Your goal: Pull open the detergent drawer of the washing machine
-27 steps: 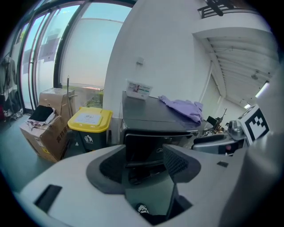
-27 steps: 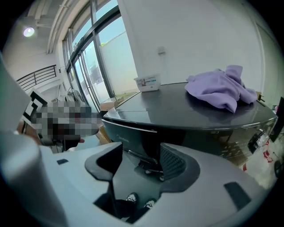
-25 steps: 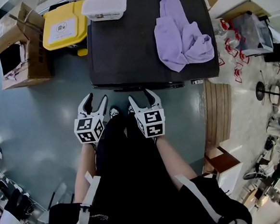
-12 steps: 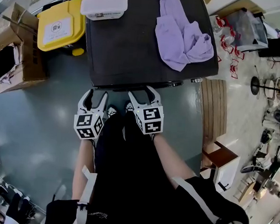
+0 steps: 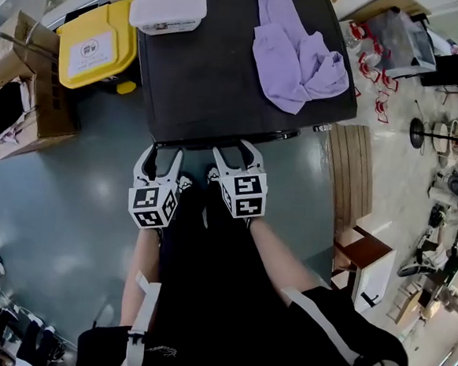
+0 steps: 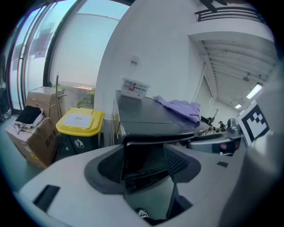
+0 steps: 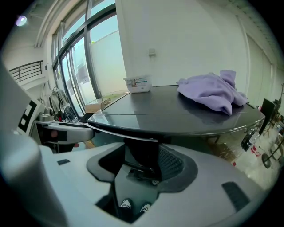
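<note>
- The washing machine [image 5: 222, 75] stands just ahead, its upper front edge at both grippers' tips; its detergent drawer cannot be made out.
- Left hand-held gripper [image 5: 162, 156]: jaws wide, empty.
- Right hand-held gripper [image 5: 235, 149]: jaws wide, just been closing, gripping nothing.

Washing machine [image 5: 221, 83]: we see its black top from above, front edge toward us.
Purple cloth [image 5: 298, 53]: crumpled on the right part of the top.
White box [image 5: 170, 12]: on the top's far left corner.
Yellow bin [image 5: 94, 41]: just left of the machine.
Left gripper [image 5: 162, 156]: jaws apart, tips at the front edge.
Right gripper [image 5: 233, 149]: jaws apart though just closing a little, the front edge between their tips.
</note>
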`<state>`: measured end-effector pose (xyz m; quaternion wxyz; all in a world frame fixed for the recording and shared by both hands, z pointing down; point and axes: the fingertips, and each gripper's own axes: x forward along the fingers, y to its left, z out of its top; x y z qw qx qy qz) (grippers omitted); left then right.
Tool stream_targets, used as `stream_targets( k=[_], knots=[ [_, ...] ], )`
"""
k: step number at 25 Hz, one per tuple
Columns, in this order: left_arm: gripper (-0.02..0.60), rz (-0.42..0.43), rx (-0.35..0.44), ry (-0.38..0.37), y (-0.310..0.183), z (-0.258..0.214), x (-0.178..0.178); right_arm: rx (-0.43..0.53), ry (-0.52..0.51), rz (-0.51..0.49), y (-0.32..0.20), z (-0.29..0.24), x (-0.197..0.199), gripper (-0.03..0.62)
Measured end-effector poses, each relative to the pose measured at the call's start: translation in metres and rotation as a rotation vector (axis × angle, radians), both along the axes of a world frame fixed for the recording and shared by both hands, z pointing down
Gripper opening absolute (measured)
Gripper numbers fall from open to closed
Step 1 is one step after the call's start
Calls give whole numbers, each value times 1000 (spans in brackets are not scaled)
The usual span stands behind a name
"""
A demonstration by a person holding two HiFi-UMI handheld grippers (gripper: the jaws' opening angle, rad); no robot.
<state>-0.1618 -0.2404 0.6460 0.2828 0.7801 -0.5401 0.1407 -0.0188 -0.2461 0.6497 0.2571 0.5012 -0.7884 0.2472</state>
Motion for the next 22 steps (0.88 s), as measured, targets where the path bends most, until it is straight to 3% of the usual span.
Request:
stream_targets(
  k=[6, 22],
  knots=[
    [265, 2, 15, 17, -2, 1, 0, 2, 3, 5, -2, 0, 1, 234],
    [264, 17, -42, -30, 2, 7, -1, -16, 12, -7, 3, 0, 0, 213]
  ],
)
